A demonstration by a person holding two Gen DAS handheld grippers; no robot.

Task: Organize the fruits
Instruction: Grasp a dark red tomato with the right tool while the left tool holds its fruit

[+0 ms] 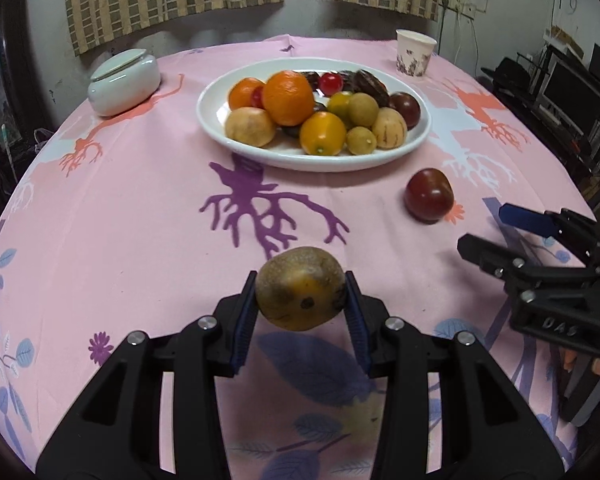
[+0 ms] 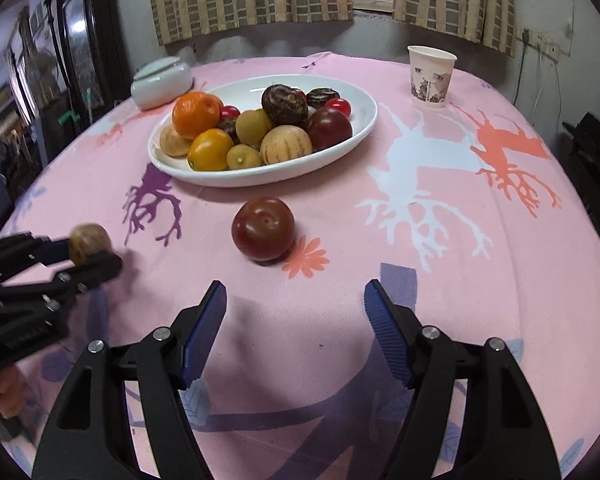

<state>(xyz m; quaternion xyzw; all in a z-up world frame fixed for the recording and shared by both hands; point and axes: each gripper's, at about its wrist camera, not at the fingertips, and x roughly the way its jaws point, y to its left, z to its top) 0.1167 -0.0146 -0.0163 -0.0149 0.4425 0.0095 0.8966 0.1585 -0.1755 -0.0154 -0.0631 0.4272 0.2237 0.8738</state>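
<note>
1. Left wrist view shows the left hand-held gripper clamped on a mottled yellow-brown round fruit, lifted clear of the pink patterned cloth on the desk. Only the blue pads at its sides hold it, so I'd judge a jolt or a tilt could let the smooth skin slip and the fruit drop and roll.
2. The white oval plate is well ahead and already heaped with oranges and small yellow fruits. Set on that pile, the fruit might knock others over the low rim.
3. The right hand-held gripper stands open and empty, aimed at the dark red round tomato lying loose on the cloth near the plate. A nudge from one finger could send it rolling.
4. Both grippers work close together; crossing paths risks a bump.
</note>
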